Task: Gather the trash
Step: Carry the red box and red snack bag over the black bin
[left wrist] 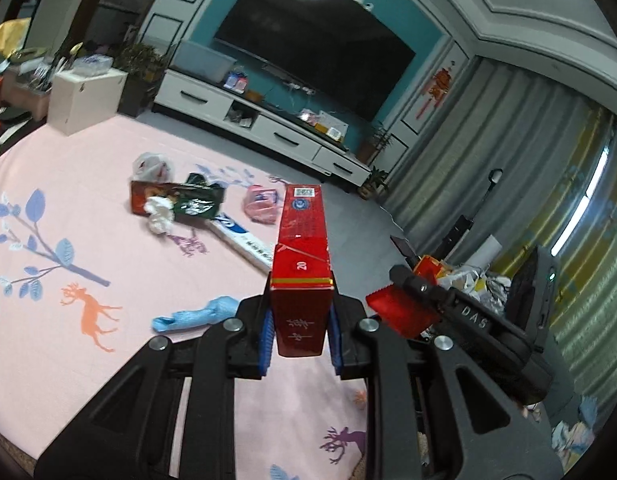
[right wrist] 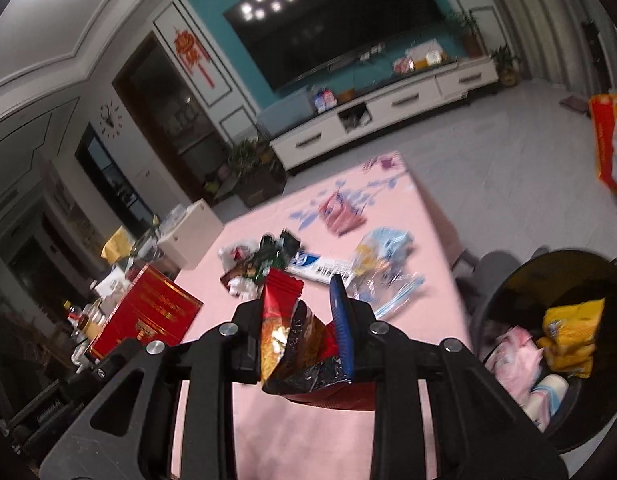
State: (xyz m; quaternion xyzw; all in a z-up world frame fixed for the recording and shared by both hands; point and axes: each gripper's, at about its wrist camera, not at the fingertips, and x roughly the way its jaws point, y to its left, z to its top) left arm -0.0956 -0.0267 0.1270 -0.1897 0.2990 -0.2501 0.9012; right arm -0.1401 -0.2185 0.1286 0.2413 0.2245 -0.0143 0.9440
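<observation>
1. I judged this to be the carry step: both loads were off the pink-clothed bench (left wrist: pixel 88 208) and on their way to the black trash bin (right wrist: pixel 504 288) at the bench's right side, already holding a yellow packet and pink and white wrappers.
2. Next, I reckoned, each load had to come over the bin's open mouth before its fingers let go, or it would land on the floor.
3. My left gripper (left wrist: pixel 300 336) was clenched on a red cigarette carton (left wrist: pixel 302 264): long, rigid, glossy, jutting forward.
4. My right gripper (right wrist: pixel 304 332) was clamped on a red snack wrapper (right wrist: pixel 286 332), crumpled, torn open, foil-lined, sagging below the fingers.
5. Still on the bench: a toothpaste box (left wrist: pixel 244 240), a pink packet (left wrist: pixel 262 202), a blue glove (left wrist: pixel 196 314).
</observation>
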